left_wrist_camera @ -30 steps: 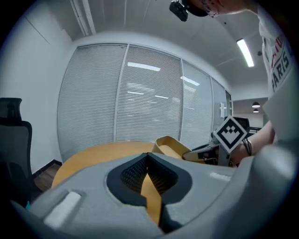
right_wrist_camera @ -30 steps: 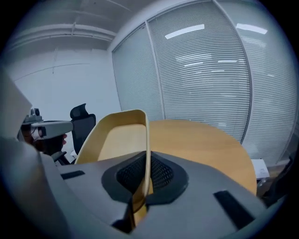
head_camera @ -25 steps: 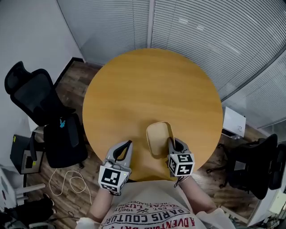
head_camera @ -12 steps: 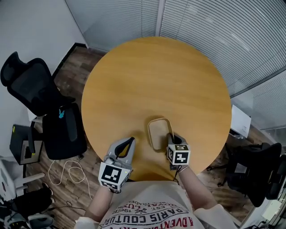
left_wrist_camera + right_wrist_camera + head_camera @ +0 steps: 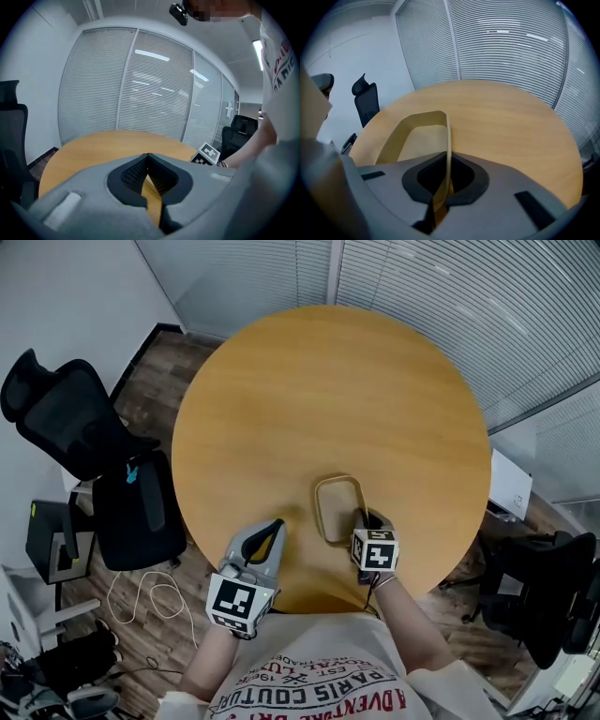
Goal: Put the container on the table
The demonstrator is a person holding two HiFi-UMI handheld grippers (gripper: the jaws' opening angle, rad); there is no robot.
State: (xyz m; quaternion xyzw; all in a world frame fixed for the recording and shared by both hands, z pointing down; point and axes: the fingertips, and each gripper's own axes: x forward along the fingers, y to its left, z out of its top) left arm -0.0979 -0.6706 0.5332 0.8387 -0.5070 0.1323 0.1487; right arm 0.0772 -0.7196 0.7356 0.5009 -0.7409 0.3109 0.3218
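Observation:
A shallow cream-coloured container [image 5: 338, 508] sits near the front edge of the round wooden table [image 5: 328, 390]. My right gripper [image 5: 364, 523] is shut on its near right rim; in the right gripper view the thin wall of the container [image 5: 423, 136] runs between the jaws of the right gripper [image 5: 446, 165]. My left gripper [image 5: 265, 538] hovers at the table's front edge, left of the container, jaws closed with nothing in them. The left gripper view shows the left gripper [image 5: 148, 159] with its jaw tips meeting and the table [image 5: 108, 143] beyond.
A black office chair [image 5: 84, 446] stands left of the table, another chair [image 5: 539, 587] at the right. A white cable [image 5: 141, 601] lies on the wooden floor. Glass walls with blinds [image 5: 450, 296] run behind the table. A white box [image 5: 509, 486] sits at the right.
The container has come down from a raised, tilted pose to sit flat on the table, still held by the right gripper. The head view has shifted slightly. The left gripper has barely moved.

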